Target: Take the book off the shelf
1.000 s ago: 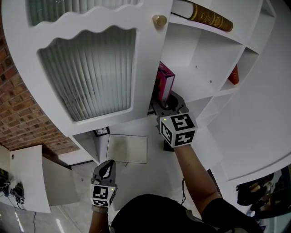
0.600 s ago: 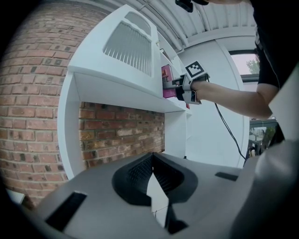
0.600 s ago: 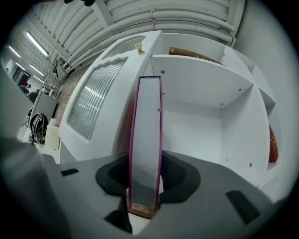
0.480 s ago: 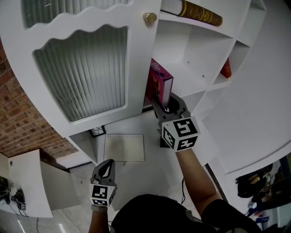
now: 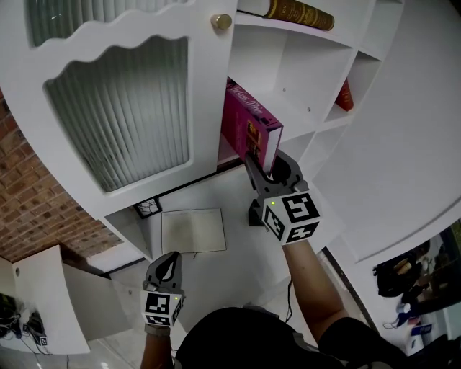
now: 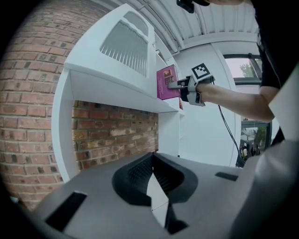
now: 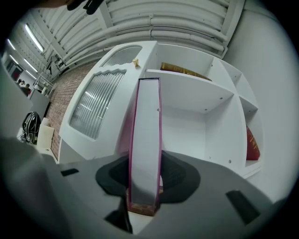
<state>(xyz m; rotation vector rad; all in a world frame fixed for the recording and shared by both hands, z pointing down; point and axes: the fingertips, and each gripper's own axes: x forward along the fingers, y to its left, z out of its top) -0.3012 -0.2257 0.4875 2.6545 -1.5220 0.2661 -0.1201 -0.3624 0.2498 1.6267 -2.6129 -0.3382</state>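
Note:
A magenta book (image 5: 248, 130) juts out of the white shelf unit (image 5: 310, 65) beside the cabinet door, its lower corner between the jaws of my right gripper (image 5: 265, 167). In the right gripper view the book's white page edge (image 7: 145, 140) stands upright between both pads, and my right gripper (image 7: 145, 189) is shut on it. My left gripper (image 5: 166, 265) hangs low at the left, away from the shelf, with nothing in it. Seen in the left gripper view, my left gripper (image 6: 152, 161) has its tips together, and the book (image 6: 166, 83) shows far off.
A cabinet door (image 5: 115, 108) with ribbed glass and a brass knob (image 5: 221, 21) stands left of the book. A brown book (image 5: 295, 12) lies on the upper shelf, a red one (image 5: 344, 96) in a right compartment. Below are a white panel (image 5: 193, 230) and a brick wall (image 5: 29, 209).
The right gripper has drawn the magenta book further out of the shelf, so more of its cover shows. The left gripper has stayed where it was.

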